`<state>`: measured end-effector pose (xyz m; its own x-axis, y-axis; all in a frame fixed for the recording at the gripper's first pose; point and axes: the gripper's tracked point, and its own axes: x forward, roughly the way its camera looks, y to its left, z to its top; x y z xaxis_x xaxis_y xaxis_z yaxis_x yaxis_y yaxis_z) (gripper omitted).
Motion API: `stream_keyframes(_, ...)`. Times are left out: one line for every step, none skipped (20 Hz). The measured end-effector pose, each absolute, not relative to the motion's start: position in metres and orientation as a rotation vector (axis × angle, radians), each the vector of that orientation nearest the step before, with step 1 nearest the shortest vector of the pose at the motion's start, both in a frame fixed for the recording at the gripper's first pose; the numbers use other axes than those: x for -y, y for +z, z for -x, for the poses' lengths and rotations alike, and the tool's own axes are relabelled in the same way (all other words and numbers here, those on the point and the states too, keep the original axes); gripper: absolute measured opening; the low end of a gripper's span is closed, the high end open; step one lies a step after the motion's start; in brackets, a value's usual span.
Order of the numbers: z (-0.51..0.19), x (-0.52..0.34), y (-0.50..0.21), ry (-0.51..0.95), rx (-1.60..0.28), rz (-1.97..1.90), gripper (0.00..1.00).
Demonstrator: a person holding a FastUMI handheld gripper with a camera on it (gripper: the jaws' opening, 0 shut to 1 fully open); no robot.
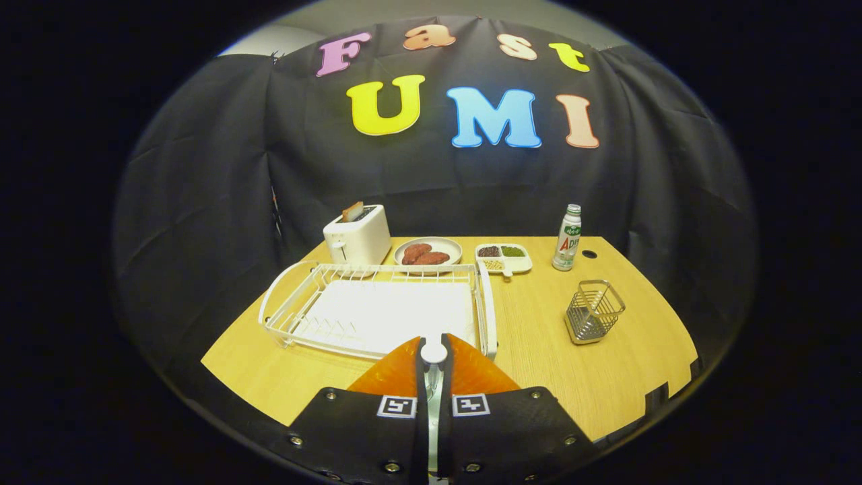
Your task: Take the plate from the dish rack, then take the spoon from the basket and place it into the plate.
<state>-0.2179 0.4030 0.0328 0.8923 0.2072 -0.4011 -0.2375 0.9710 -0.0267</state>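
Observation:
My gripper (434,342) is shut on a pale spoon (434,353). Its rounded bowl pokes out at the fingertips and its handle runs back between the two fingers. The spoon hangs over the near rim of the white wire dish rack (286,300), whose slots hold nothing above a white drip tray. The small metal mesh basket (592,311) stands upright on the wooden table, off to the right of the rack and beyond the fingers.
Behind the rack are a white toaster (357,236) with a slice in it, a round plate of brown food (429,251), a small divided dish (504,259) and a bottle (568,238). Bare wooden table (539,350) lies between rack and basket.

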Motion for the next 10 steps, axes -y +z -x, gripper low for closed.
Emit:
stream_keyframes(0.218, -0.404, 0.026, 0.238, -0.420, 0.075, 0.05)
stream_keyframes(0.218, -0.404, 0.020, 0.241, -0.430, 0.076, 0.05)
stream_keyframes(0.218, -0.403, 0.015, 0.243, -0.441, 0.077, 0.05)
stream_keyframes(0.218, -0.402, 0.010, 0.244, -0.450, 0.078, 0.05)
stream_keyframes(0.217, -0.401, 0.006, 0.244, -0.455, 0.077, 0.05)
stream_keyframes(0.216, -0.401, 0.004, 0.246, -0.459, 0.074, 0.05)
stream_keyframes(0.215, -0.401, 0.001, 0.248, -0.463, 0.069, 0.05)
stream_keyframes(0.214, -0.400, -0.003, 0.250, -0.468, 0.063, 0.05)
stream_keyframes(0.213, -0.400, -0.002, 0.250, -0.462, 0.056, 0.05)
stream_keyframes(0.211, -0.399, -0.003, 0.247, -0.460, 0.051, 0.05)
